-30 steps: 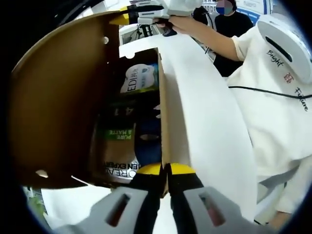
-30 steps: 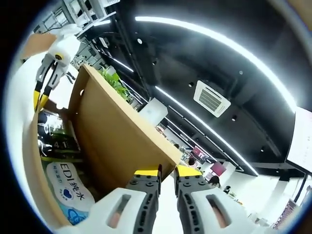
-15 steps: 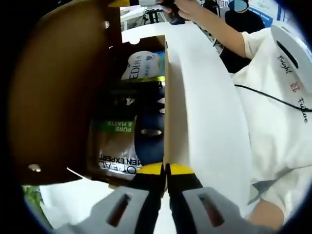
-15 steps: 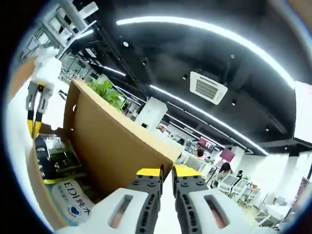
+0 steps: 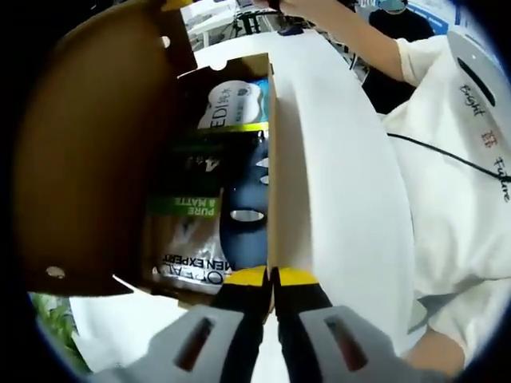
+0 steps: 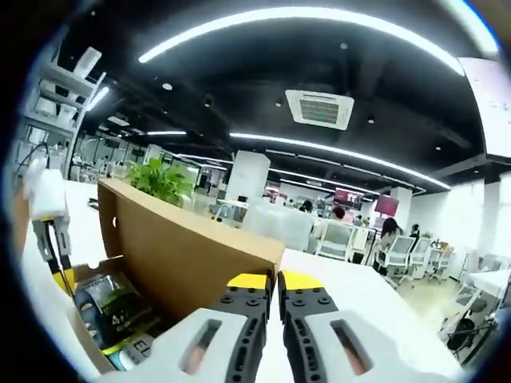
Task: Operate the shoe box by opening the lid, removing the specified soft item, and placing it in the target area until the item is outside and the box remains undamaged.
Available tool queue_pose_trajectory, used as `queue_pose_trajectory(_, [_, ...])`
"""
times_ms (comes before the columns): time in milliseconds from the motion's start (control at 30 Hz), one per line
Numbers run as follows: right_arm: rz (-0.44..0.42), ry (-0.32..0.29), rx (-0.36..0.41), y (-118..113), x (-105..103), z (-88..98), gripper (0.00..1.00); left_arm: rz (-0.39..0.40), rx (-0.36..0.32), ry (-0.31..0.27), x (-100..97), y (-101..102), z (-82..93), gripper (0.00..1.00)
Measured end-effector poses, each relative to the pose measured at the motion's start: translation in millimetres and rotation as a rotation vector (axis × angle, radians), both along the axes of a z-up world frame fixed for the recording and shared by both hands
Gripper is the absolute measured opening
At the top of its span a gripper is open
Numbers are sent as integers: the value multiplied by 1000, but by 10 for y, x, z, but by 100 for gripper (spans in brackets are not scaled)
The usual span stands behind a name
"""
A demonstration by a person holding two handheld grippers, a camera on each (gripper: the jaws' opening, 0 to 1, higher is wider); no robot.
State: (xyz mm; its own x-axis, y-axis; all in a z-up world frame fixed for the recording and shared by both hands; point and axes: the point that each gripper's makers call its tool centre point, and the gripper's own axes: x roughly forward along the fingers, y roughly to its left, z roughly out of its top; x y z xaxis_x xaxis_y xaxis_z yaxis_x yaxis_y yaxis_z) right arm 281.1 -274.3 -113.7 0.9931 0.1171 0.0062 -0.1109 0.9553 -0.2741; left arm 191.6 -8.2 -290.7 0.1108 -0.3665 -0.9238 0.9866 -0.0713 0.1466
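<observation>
Lid (image 6: 192, 255) raised further than before, both grippers' jaws clamped on box edges.

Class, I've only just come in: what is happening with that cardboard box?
A person holds a gripper in each hand, both working on a shoe box. The left gripper is shut on the box's front wall; the right gripper is shut on the edge of the brown lid, holding it raised. The box is open, and soft packets lie inside, along with a white pack. Nothing has been taken out yet.
</observation>
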Motion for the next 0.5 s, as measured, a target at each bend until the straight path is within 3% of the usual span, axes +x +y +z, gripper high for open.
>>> queue_pose_trajectory(133, [-36, 17, -108, 0, 52, 12, 2, -6, 67, -6, -4, 13, -20, 2])
queue_pose_trajectory(300, [-27, 33, -90, -18, 131, 33, 2, 4, 48, 13, 12, 17, -11, 2])
queue_pose_trajectory(500, [0, 107, -82, -24, 213, 42, 2, 6, 64, 25, 3, 19, -19, 2])
